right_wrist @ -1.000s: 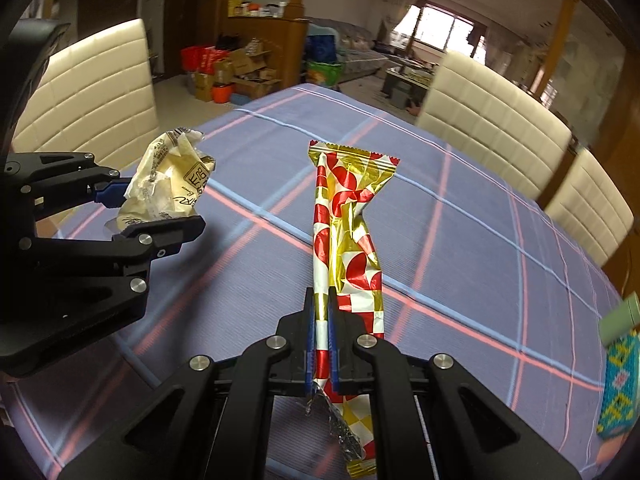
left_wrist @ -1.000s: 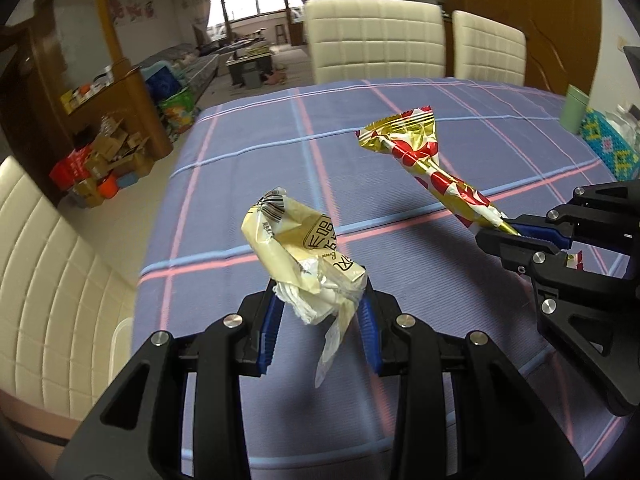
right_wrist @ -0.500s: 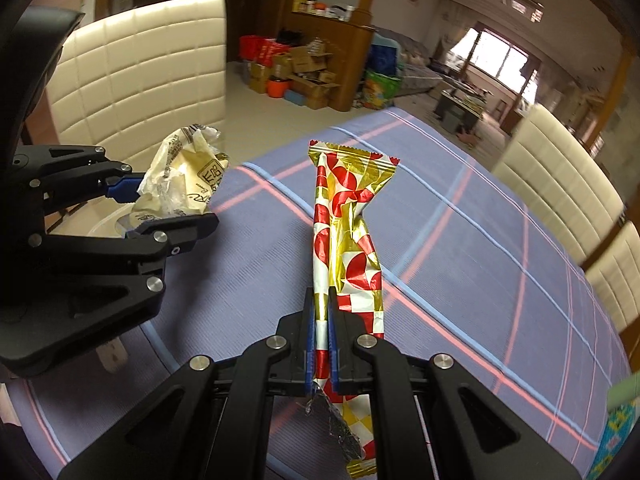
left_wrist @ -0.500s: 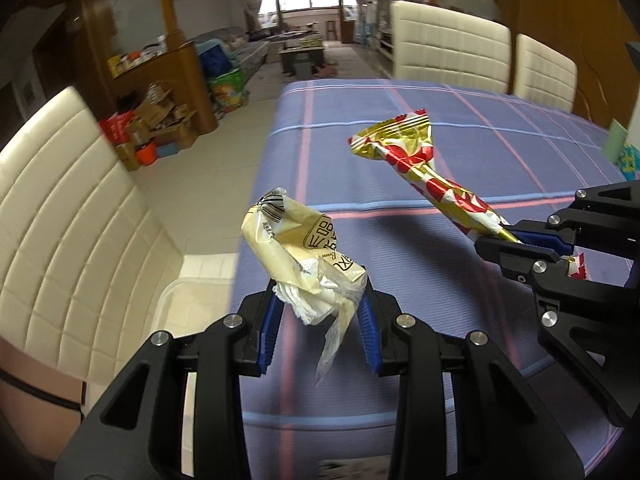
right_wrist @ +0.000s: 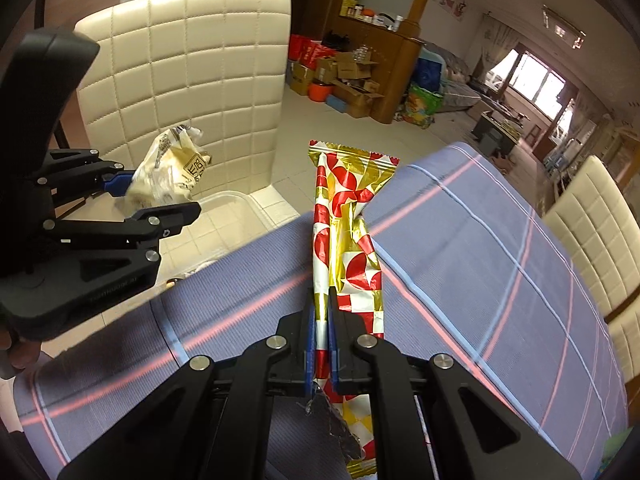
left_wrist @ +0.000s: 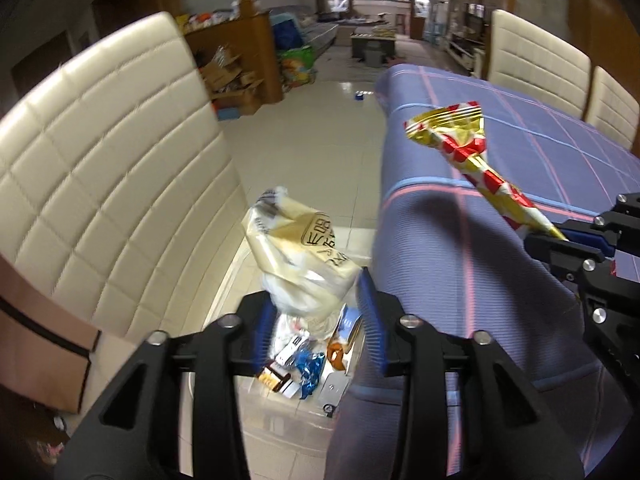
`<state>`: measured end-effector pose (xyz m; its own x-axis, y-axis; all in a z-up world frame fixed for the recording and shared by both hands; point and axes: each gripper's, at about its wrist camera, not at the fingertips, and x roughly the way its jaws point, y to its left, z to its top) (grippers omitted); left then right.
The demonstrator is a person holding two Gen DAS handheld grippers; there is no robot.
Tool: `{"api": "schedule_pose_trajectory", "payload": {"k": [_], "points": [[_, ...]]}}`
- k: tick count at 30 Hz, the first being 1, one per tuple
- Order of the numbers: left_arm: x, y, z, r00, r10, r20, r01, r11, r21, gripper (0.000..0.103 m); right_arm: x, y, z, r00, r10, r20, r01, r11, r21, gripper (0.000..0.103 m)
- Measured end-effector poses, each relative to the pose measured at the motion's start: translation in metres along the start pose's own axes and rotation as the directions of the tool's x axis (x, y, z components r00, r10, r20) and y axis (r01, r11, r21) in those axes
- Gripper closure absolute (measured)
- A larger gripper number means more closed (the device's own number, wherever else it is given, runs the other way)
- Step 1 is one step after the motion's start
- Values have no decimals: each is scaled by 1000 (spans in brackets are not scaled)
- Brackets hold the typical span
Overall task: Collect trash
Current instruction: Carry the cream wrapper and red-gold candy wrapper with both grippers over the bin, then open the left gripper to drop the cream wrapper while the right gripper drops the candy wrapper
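Observation:
My left gripper (left_wrist: 316,300) hangs past the table's edge, over a clear plastic bin (left_wrist: 236,276) on the floor. Its jaws are opening, and a crumpled pale yellow wrapper (left_wrist: 296,256) sits loosely between them, the right pad standing off it. From the right wrist view the same wrapper (right_wrist: 168,176) shows between the left gripper's (right_wrist: 160,196) fingers. My right gripper (right_wrist: 320,300) is shut on a long red-and-gold foil wrapper (right_wrist: 348,232), held above the table's corner. That wrapper (left_wrist: 460,148) sticks up from the right gripper (left_wrist: 560,236) at the right.
The bin holds several wrappers (left_wrist: 304,364). A cream padded chair (left_wrist: 100,180) stands just left of it. The table (left_wrist: 440,280) under a blue-purple checked cloth lies to the right, with more cream chairs (right_wrist: 592,216) along its far side. Boxes line the far wall.
Both grippers have swung left from over the table to its edge, the left one now above the bin. The left jaws have widened around the yellow wrapper.

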<state>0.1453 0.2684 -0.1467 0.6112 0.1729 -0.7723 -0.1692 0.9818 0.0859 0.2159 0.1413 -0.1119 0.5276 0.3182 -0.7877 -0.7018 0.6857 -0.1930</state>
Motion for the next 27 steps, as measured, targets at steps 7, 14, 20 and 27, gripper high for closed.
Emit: {"api": "schedule_pose_trajectory", "payload": {"k": [7, 14, 20, 27], "points": [[-2, 28, -4, 995, 89, 36, -86, 993, -81, 4, 12, 8, 8, 1000, 12, -6, -12, 1000, -9, 97], [4, 42, -5, 992, 128, 19, -125, 988, -90, 3, 18, 20, 13, 999, 36, -12, -37, 999, -24, 97], [-1, 63, -17, 988, 154, 8, -152, 982, -111, 3, 23, 40, 25, 998, 69, -3, -69, 996, -61, 97], [-12, 89, -30, 983, 186, 4, -183, 969, -168, 3, 26, 65, 39, 994, 107, 16, -105, 989, -100, 97]]}}
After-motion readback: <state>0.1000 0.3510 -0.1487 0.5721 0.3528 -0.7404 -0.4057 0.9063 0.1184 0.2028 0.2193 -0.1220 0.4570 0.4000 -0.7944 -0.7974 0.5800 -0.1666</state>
